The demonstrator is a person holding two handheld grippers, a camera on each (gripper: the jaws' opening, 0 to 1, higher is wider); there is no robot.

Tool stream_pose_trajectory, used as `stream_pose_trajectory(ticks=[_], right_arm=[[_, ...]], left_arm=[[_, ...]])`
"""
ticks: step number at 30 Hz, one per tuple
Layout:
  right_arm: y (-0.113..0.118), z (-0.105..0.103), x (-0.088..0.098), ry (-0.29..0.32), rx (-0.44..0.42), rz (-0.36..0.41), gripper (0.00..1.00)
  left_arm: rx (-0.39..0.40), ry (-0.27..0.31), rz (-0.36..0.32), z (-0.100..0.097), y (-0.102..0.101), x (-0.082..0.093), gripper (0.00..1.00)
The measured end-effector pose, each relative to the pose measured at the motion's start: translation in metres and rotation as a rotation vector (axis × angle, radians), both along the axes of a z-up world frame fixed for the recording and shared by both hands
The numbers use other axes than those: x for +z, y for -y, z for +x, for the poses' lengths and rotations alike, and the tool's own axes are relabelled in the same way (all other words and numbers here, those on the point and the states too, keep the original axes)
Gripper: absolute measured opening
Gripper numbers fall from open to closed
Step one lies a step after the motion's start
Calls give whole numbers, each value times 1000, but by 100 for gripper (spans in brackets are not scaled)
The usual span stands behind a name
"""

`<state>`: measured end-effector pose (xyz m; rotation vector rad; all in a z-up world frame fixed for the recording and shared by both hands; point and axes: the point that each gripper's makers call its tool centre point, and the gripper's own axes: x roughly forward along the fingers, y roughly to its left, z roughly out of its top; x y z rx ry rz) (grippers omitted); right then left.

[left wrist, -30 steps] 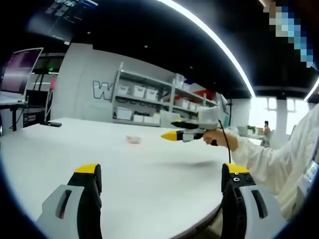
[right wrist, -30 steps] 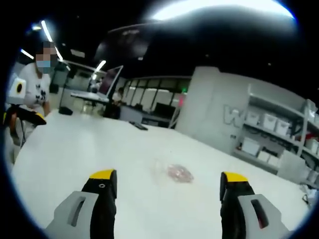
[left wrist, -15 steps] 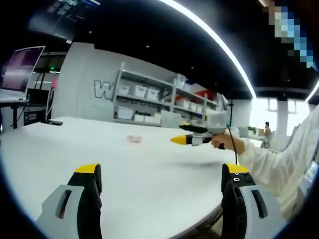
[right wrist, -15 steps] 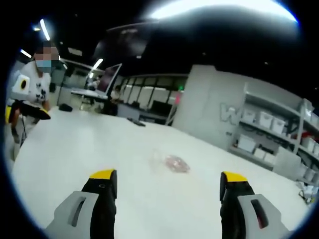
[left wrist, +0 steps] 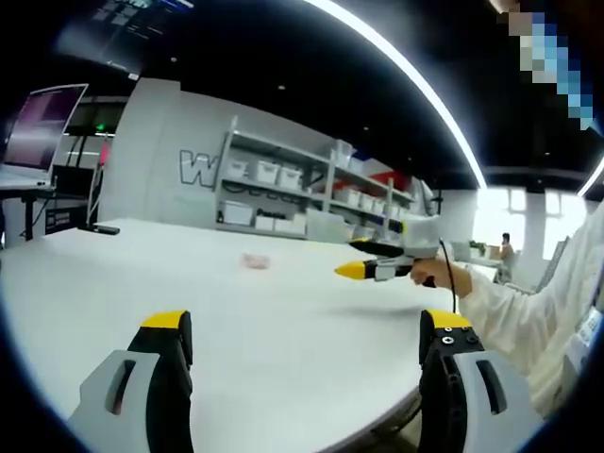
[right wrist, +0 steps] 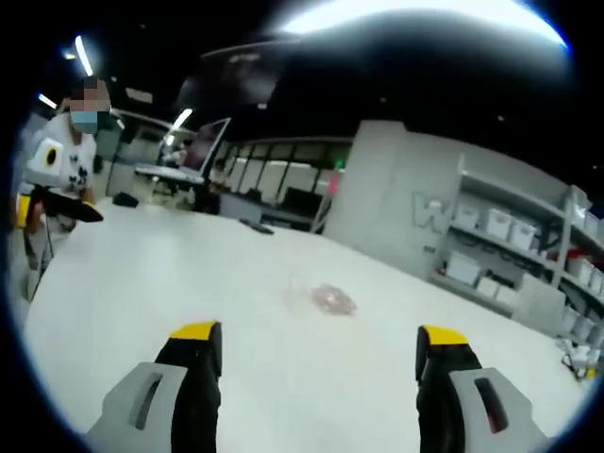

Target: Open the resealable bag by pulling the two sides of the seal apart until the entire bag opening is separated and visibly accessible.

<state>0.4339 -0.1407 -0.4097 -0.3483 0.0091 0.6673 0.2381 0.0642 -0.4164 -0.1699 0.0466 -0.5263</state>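
A wide white table (left wrist: 283, 321) fills a dim workshop. Grey shelving (left wrist: 283, 189) holds white bins beside a wall sign (left wrist: 203, 170) starting with "W". The small resealable bag (right wrist: 332, 300) lies mid-table, untouched. The left gripper (left wrist: 307, 330) and right gripper (right wrist: 321, 340) hover with jaws spread wide, holding nothing.
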Motion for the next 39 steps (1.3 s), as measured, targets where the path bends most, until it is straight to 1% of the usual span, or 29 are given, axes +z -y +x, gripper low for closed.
stream_pose_trajectory(ticks=[9, 13, 17, 24, 39], right_arm=[[7, -7, -5, -14, -12, 0, 83], [10, -12, -5, -4, -16, -15, 81], [11, -17, -5, -3, -16, -9, 81], [16, -26, -13, -13, -23, -35, 80], [22, -36, -8, 0, -22, -29, 79]], left_arm=[[9, -3, -3, 1, -4, -1, 100], [8, -5, -2, 1, -4, -2, 100], [11, -6, -4, 1, -6, -2, 100], [12, -6, -6, -1, -7, -2, 100], [3, 2, 0, -2, -3, 1, 100]])
